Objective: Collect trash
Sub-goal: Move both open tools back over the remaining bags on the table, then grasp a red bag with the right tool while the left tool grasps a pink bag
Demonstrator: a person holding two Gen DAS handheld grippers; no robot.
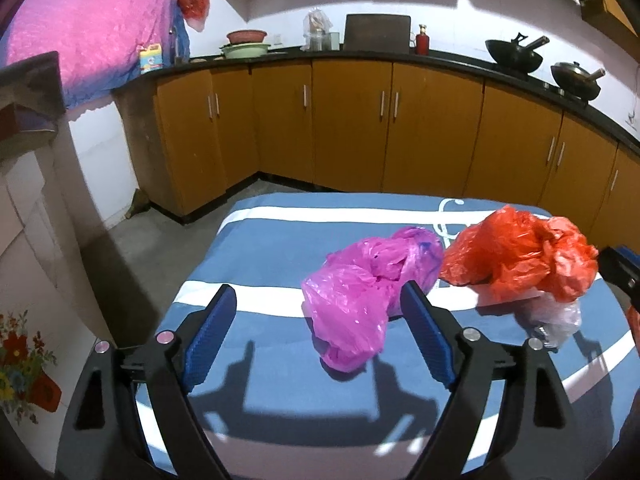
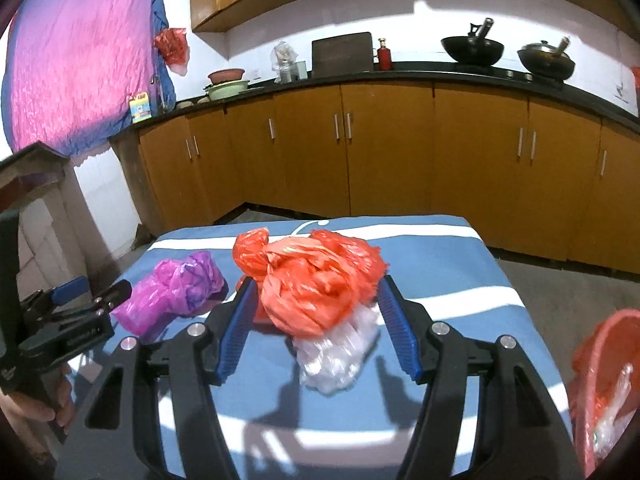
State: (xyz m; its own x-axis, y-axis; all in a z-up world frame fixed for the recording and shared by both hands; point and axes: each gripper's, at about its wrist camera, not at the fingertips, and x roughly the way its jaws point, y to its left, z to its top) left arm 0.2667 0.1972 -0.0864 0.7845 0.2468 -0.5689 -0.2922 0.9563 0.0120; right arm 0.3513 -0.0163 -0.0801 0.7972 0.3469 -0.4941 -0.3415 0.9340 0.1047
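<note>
A crumpled pink plastic bag (image 1: 360, 296) lies on the blue-and-white striped table (image 1: 280, 240). My left gripper (image 1: 320, 300) is open, its right finger beside the bag, nothing held. A crumpled orange bag (image 2: 316, 280) lies on a clear plastic bag (image 2: 336, 356). My right gripper (image 2: 316, 292) is open, its fingers on either side of the orange bag. The pink bag (image 2: 176, 292) lies to its left, with the left gripper (image 2: 92, 292) beside it. The orange bag (image 1: 516, 256), the clear bag (image 1: 556, 320) and the right gripper's tip (image 1: 620, 268) show in the left wrist view.
A red bin (image 2: 604, 384) with plastic in it stands off the table's right side. Brown kitchen cabinets (image 1: 352, 128) run behind the table, with woks (image 1: 516, 56), basins and a cutting board on the black counter. Grey floor lies to the left.
</note>
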